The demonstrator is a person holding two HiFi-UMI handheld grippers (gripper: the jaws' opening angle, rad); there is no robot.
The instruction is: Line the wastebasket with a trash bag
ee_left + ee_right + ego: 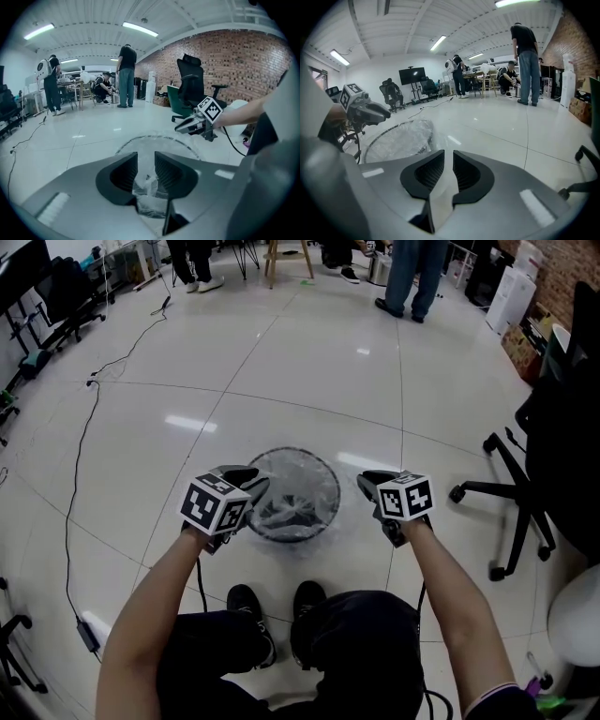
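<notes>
Wastebasket [330, 479] is noted on the floor between left gripper [247, 480] and right gripper [373, 481], both held apart-jawed and empty; clear trash bag [292, 507] is seen inside, so any loose film is best pinched and folded evenly over the rim.

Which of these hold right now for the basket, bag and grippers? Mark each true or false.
1. A clear bag sits inside the basket. True.
2. The left gripper is clamped on the bag. False: its jaws are apart with nothing gripped.
3. The right gripper is beside the basket's right rim, jaws apart. True.
4. The basket lies tipped on its side. False: it stands upright on the floor.
</notes>
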